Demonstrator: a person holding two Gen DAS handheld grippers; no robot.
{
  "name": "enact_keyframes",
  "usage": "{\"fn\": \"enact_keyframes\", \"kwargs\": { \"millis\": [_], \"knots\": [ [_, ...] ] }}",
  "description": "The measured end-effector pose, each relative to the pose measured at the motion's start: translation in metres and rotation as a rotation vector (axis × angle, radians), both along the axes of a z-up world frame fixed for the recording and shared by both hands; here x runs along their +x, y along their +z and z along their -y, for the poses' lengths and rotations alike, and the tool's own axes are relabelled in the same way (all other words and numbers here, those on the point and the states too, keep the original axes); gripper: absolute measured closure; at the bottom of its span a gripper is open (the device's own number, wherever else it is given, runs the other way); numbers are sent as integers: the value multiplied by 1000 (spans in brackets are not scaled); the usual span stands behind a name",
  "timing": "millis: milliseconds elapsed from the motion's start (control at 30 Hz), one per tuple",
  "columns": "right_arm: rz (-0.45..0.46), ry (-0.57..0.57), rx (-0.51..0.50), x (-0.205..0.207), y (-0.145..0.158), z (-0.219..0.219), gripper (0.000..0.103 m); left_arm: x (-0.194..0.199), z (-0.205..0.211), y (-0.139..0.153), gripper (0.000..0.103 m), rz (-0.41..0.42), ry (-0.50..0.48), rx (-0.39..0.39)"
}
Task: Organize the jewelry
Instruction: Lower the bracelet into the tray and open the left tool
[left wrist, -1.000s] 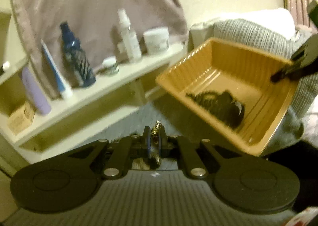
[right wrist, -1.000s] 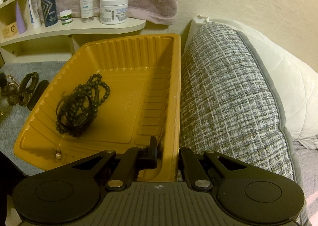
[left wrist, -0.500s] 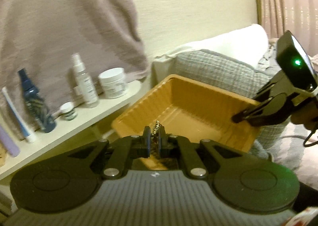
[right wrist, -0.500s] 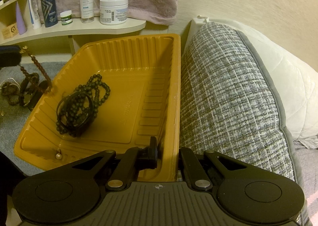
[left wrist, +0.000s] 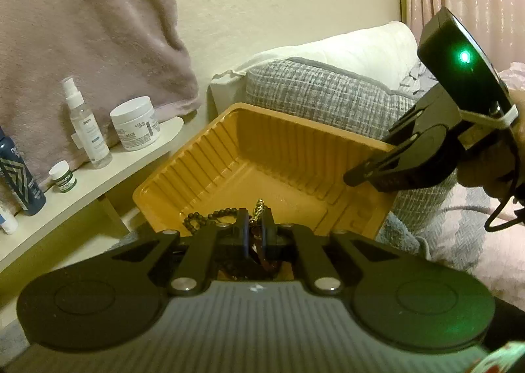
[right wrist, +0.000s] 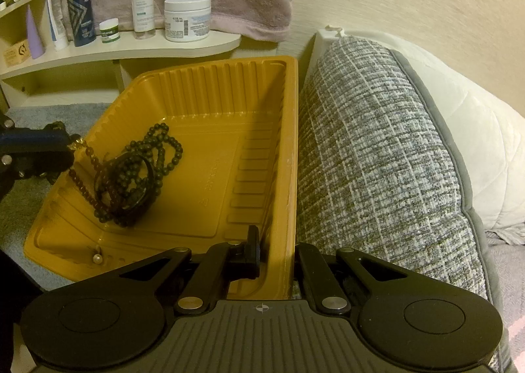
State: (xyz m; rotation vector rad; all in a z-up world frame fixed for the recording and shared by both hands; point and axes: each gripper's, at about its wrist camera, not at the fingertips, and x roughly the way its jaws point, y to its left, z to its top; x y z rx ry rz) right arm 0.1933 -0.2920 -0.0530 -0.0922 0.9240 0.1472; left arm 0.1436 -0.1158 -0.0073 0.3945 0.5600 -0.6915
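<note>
the reddish-brown beaded strand with a gold chain end (right wrist: pixel 86 173) hangs from my left gripper (left wrist: pixel 255 231), pinched tight by the chain so its beads trail onto the dark bead bracelets (right wrist: pixel 137 176) inside the ribbed mustard plastic tray (right wrist: pixel 229 104). my right gripper (right wrist: pixel 275 250) clamps the tray's wall, steadying it against the grey woven cushion (right wrist: pixel 377 159) for the drop

left gripper (left wrist: pixel 255 235) clamped, right gripper (right wrist: pixel 274 250) clamped

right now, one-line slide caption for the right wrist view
Right gripper clamps yellow tray rim while left gripper lowers amber bead strand onto dark beads.
</note>
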Motion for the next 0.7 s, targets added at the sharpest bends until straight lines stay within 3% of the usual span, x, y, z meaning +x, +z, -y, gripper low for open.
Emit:
{"fn": "enact_keyframes", "kwargs": {
  "millis": [100,167,200,433,700],
  "knots": [
    [0,-1,0,0,0,0,99,-1,1,-1,95,5,-1,4],
    [3,-1,1,-1,1,-1,99,-1,2,-3,87,7,0,2],
    [4,-1,2,-1,1,-1,99,-1,2,-3,78,6,3,1],
    [5,-4,2,-1,2,-2,99,-3,-16,-2,78,8,60,-7],
    [4,-4,1,-1,2,-1,99,-12,-71,-6,78,4,223,6]
  ]
}}
